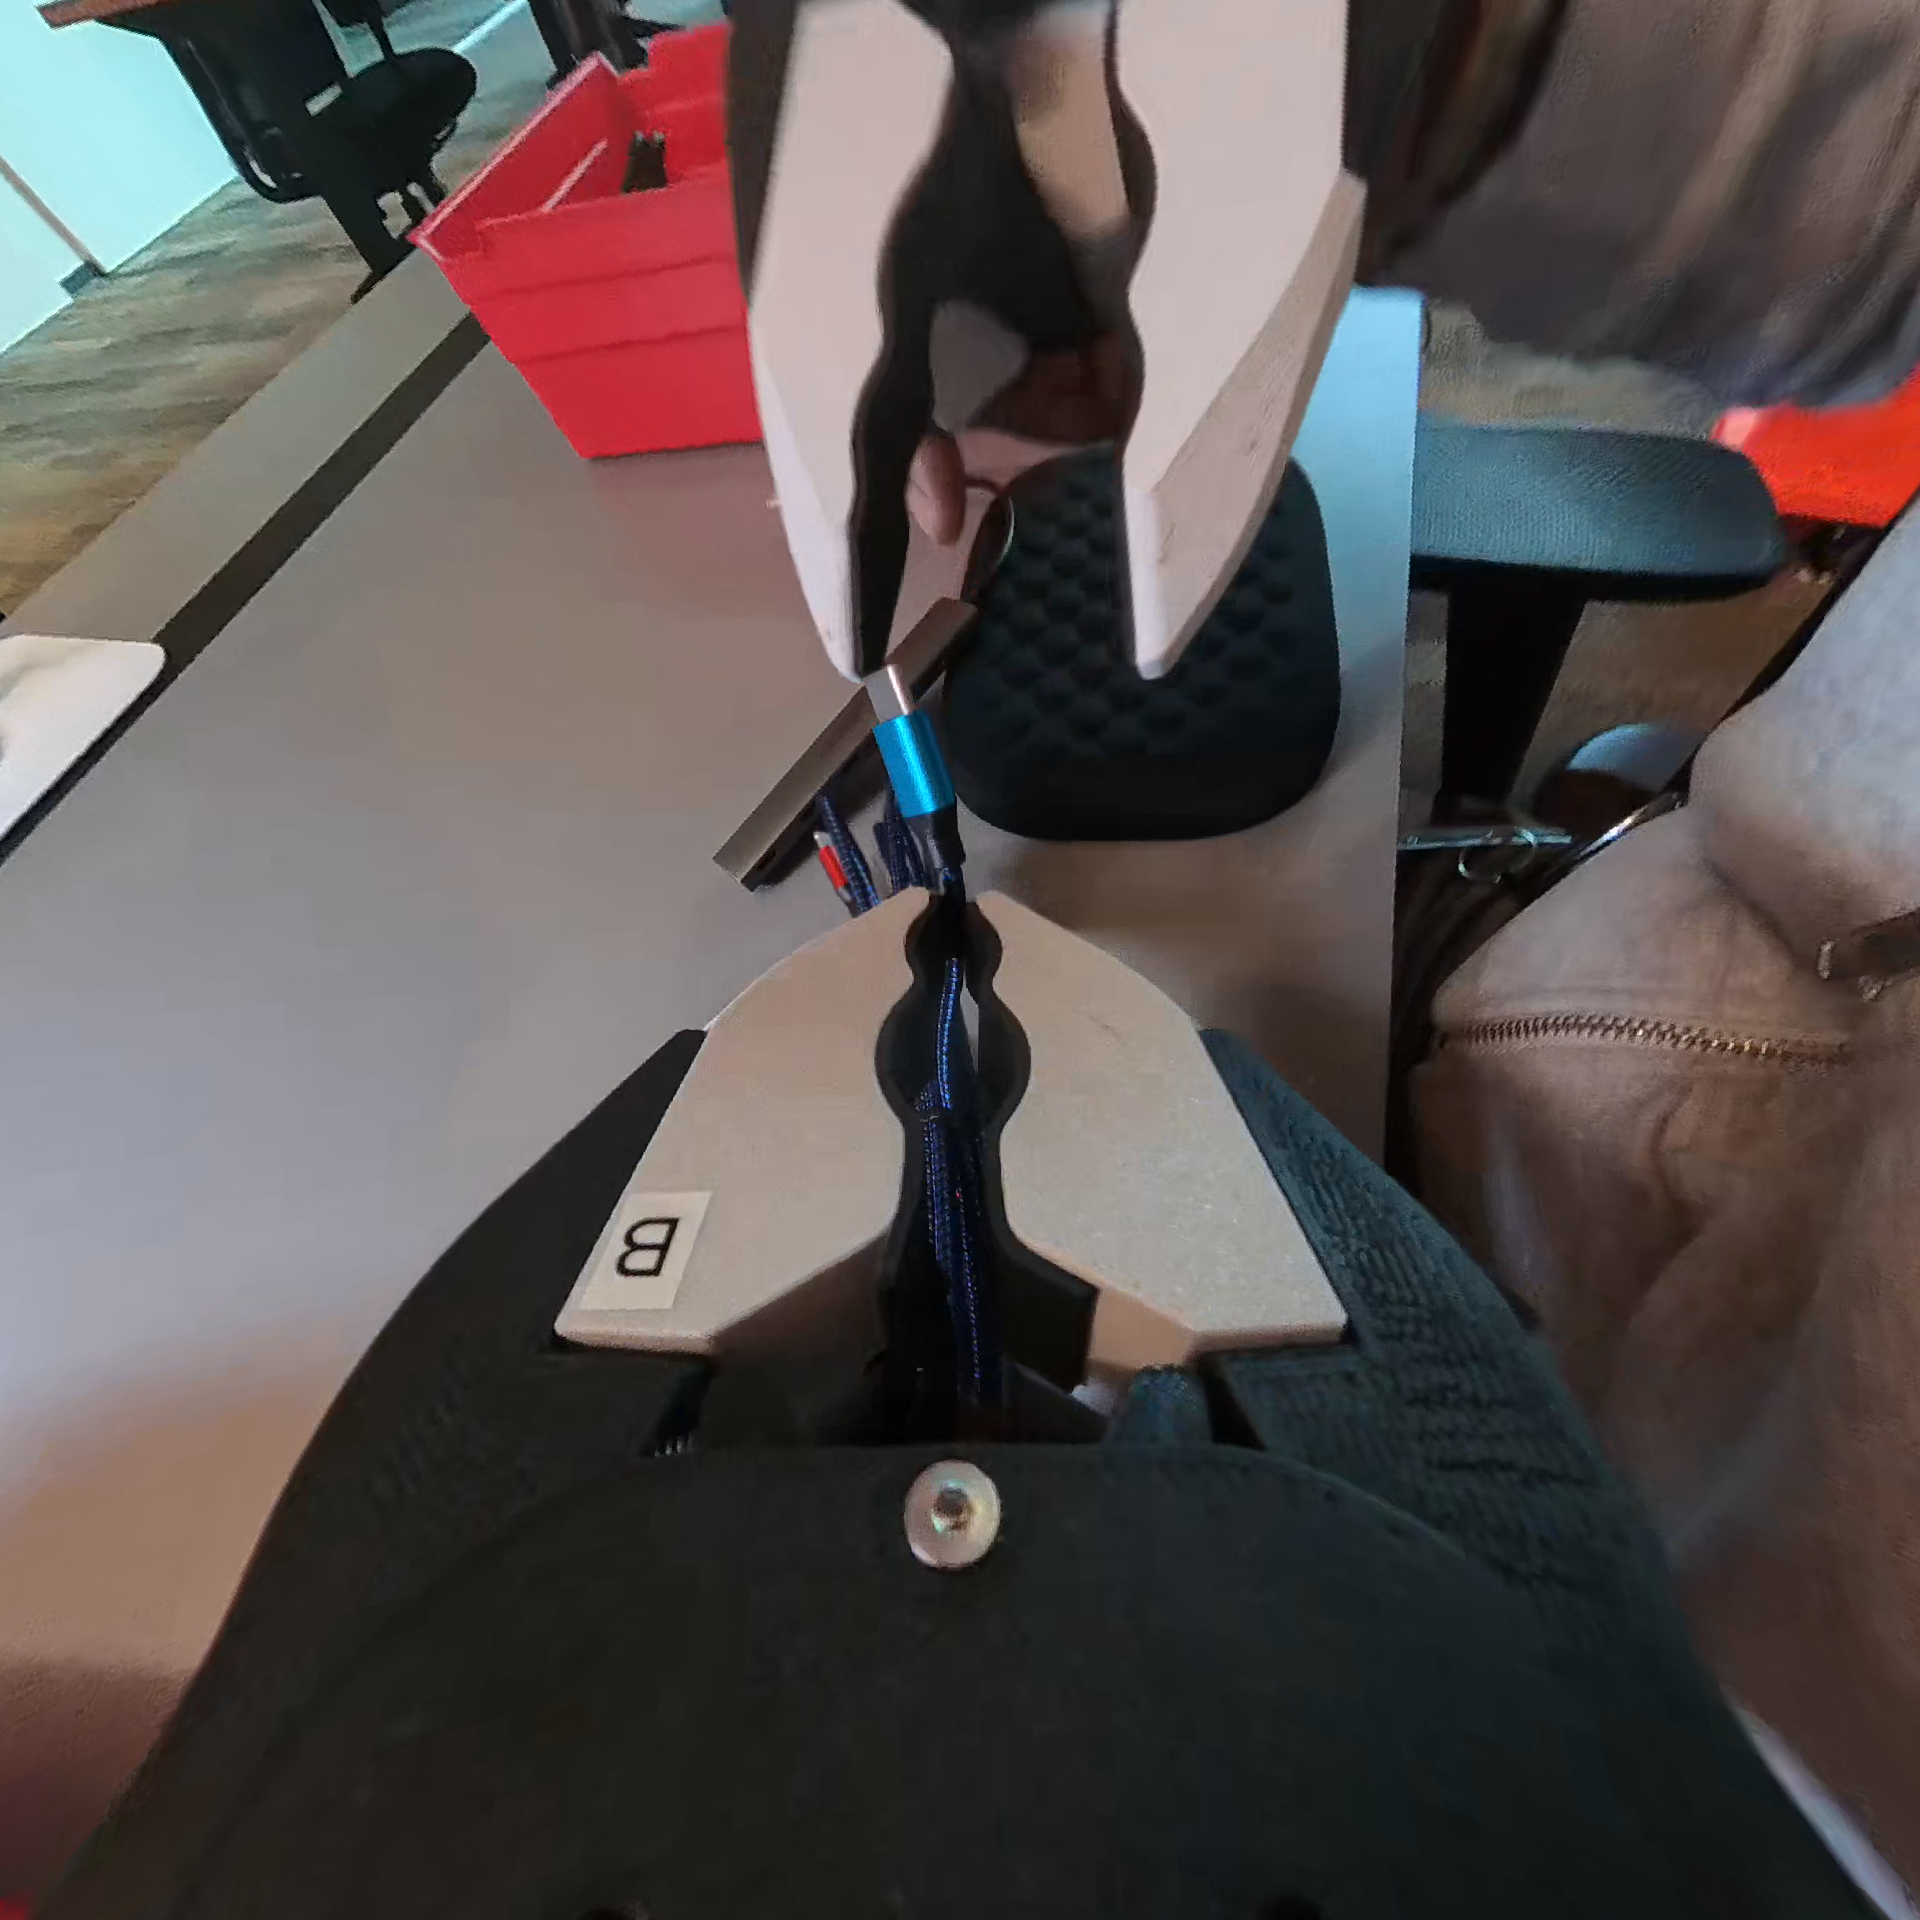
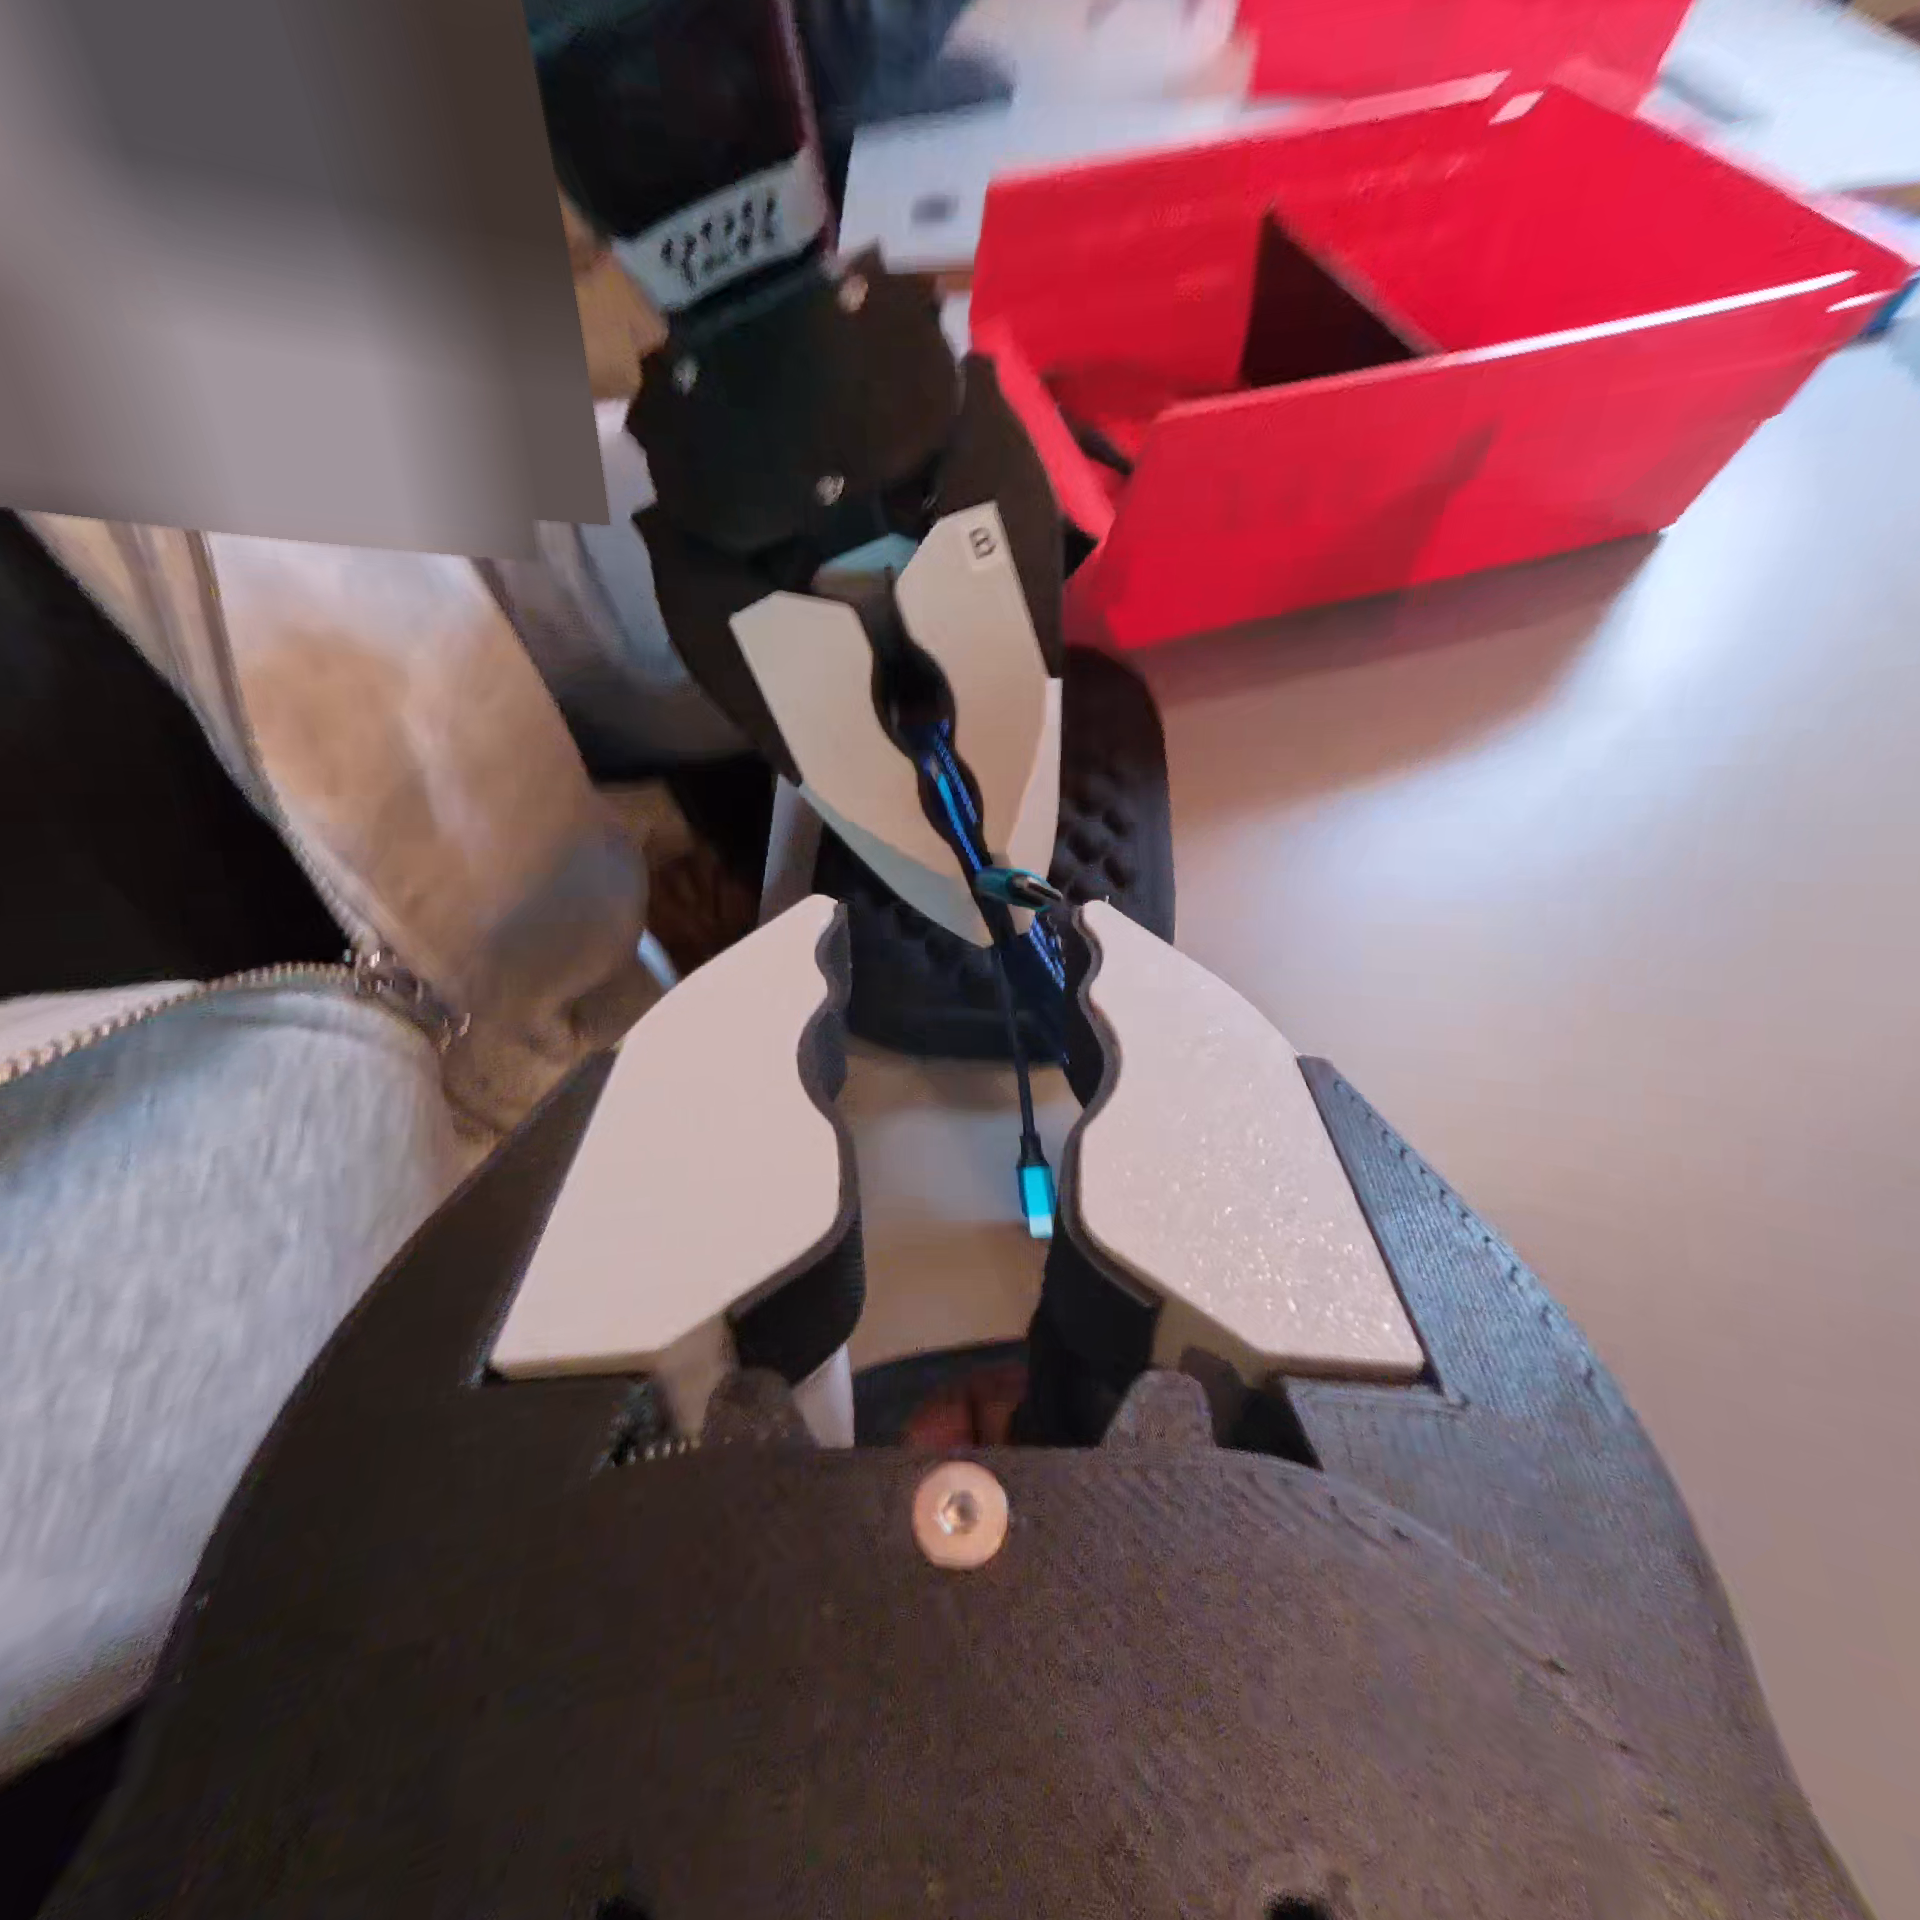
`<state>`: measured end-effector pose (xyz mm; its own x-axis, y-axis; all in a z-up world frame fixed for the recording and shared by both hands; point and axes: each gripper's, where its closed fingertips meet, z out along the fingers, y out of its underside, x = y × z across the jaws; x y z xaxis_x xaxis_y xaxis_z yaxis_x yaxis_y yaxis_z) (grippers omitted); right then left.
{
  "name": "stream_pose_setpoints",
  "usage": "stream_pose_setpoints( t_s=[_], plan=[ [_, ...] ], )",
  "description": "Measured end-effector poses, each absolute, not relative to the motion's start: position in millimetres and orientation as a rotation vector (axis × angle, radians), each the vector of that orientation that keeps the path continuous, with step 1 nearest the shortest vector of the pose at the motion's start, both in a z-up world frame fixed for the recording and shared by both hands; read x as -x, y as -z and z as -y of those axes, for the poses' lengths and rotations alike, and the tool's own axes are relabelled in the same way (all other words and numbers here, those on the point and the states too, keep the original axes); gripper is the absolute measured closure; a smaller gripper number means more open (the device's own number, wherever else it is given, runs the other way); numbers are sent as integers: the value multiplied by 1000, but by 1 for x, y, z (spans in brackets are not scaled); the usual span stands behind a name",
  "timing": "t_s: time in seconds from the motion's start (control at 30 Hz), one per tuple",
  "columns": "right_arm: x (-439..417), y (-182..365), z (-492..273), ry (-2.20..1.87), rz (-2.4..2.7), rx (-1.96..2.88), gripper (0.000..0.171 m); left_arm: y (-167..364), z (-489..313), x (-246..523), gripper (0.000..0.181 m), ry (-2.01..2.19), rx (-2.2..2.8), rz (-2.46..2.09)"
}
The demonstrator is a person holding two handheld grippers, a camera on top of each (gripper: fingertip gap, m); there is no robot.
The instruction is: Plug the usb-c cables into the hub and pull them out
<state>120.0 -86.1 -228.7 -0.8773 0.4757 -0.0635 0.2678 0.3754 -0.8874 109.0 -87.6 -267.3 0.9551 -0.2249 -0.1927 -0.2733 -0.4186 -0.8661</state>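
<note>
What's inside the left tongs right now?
The left tongs are shut on a blue braided cable, whose blue plug sticks out toward the grey hub. Whether more than one strand is pinched is hidden between the fingers.

- The hub (image 1: 831, 758) lay on the worktop (image 1: 364, 831), just left of a pad (image 1: 1143, 665) at the worktop's right edge.
- Cables (image 1: 951, 1060) ran from the left gripper (image 1: 961, 909) toward the hub; one plug (image 1: 914, 764) touched the hub's side.
- The right gripper (image 1: 997, 644) hung above the hub's far end.
- A bin (image 1: 613, 281) stood on the worktop, far behind the hub.
- A chair (image 1: 1579, 509) stood right of the worktop.
</note>
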Motion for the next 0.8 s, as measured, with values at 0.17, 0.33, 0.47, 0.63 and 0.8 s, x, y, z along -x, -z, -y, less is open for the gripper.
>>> stream_pose_setpoints(
  t_s=[0.17,0.33,0.47,0.63,0.8],
  plan=[
    [-117,246,93,-1199,2778,764,138,274,84,-112,177,-165,2063,-431],
    [-120,255,101,-1201,2946,981,150,275,85,-115,177,-243,2057,-458],
    [-121,262,97,-1094,2978,963,157,274,86,-115,177,-228,2045,-442],
    [-119,262,99,-1087,2950,961,157,273,86,-112,177,-251,2041,-435],
    [-120,262,98,-1095,2954,988,161,274,86,-113,177,-250,2041,-433]
  ],
)
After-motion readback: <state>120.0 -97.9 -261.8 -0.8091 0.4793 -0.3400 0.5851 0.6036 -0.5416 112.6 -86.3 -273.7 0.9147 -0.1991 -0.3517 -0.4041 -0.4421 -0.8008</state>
